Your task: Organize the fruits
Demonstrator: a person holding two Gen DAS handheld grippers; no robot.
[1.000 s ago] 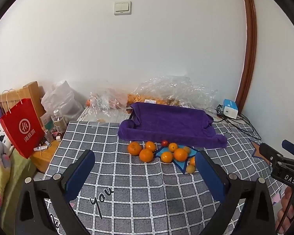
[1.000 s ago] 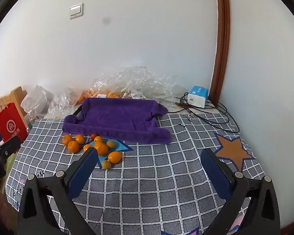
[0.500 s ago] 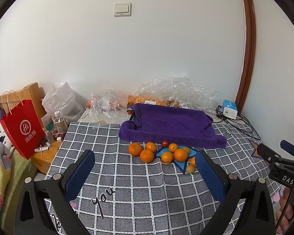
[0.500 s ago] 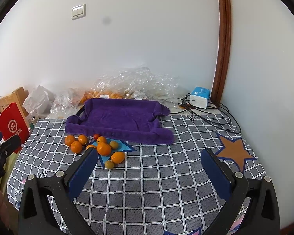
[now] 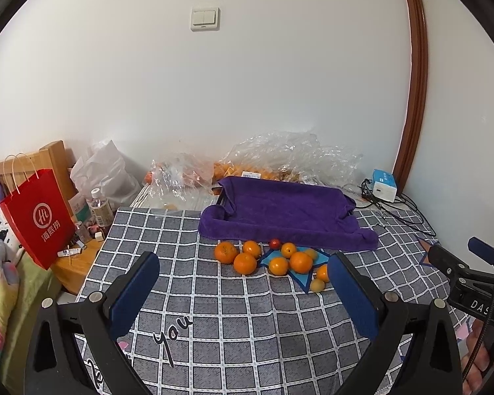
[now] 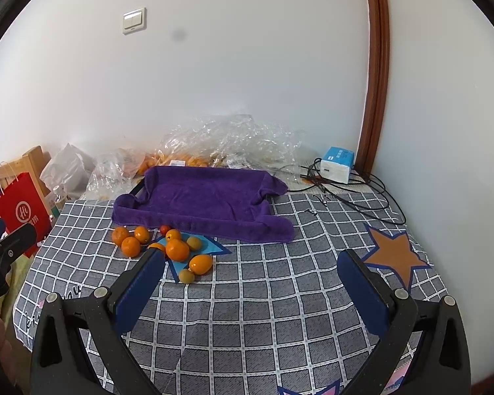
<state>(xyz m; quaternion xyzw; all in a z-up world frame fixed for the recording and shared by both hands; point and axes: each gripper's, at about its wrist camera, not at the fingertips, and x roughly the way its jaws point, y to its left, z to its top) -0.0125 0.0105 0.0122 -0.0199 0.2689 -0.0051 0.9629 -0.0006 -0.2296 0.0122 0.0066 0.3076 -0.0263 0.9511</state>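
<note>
A cluster of oranges [image 5: 245,262] with a small red fruit [image 5: 274,243] and a yellowish fruit [image 5: 317,285] lies on the checked tablecloth, just in front of a purple towel-lined tray [image 5: 286,210]. The cluster also shows in the right wrist view [image 6: 177,249], before the tray [image 6: 201,197]. My left gripper [image 5: 243,286] is open and empty, held above the cloth short of the fruit. My right gripper [image 6: 250,283] is open and empty, to the right of the fruit.
Clear plastic bags [image 5: 289,158] with more oranges lie behind the tray by the wall. A red paper bag [image 5: 39,217] and a bottle [image 5: 100,207] stand at the left. A blue-white box [image 6: 337,164] and cables [image 6: 362,197] sit at the back right.
Both grippers have risen and drawn back slightly, so the fruit and tray sit a little lower and farther in view. Jaws stay open.
</note>
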